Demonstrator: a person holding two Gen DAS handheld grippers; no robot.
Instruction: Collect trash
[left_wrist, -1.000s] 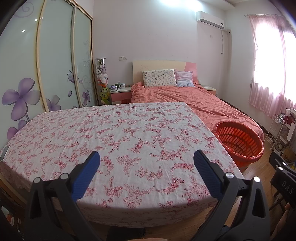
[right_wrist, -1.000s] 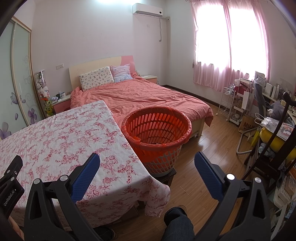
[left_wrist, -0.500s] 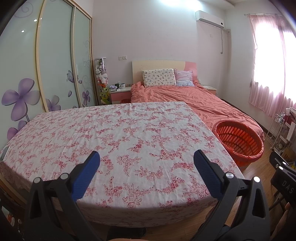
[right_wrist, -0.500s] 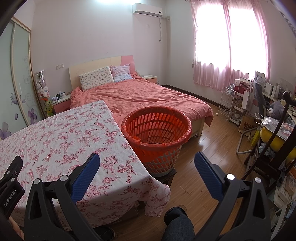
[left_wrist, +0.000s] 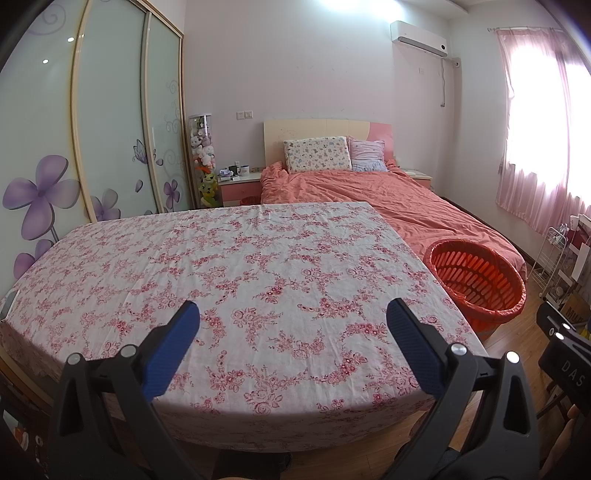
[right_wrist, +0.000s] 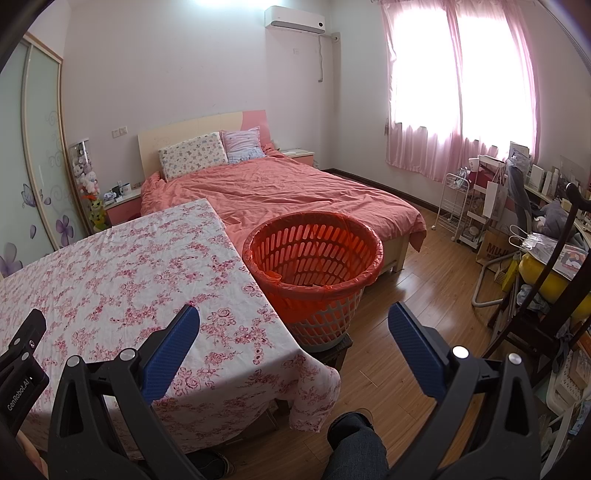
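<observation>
Both claws wide apart, L claw (left_wrist: 291, 314) over table (left_wrist: 258, 258), basket (right_wrist: 314, 254) beside edge.

Both of my feeds are bright and sharp at the centre, lit mostly by daylight through the sheer pink curtains (right_wrist: 458, 85), where the window blows out to pure white, and by a glaring ceiling light at the top edge. Fisheye distortion bows the frosted glass wardrobe doors with purple flowers (left_wrist: 110, 110) into curves, and dark vignetting eats the corners. On the pink floral tablecloth (left_wrist: 236, 266) I see only soft, faint shadows, and nothing looks motion-blurred.
</observation>
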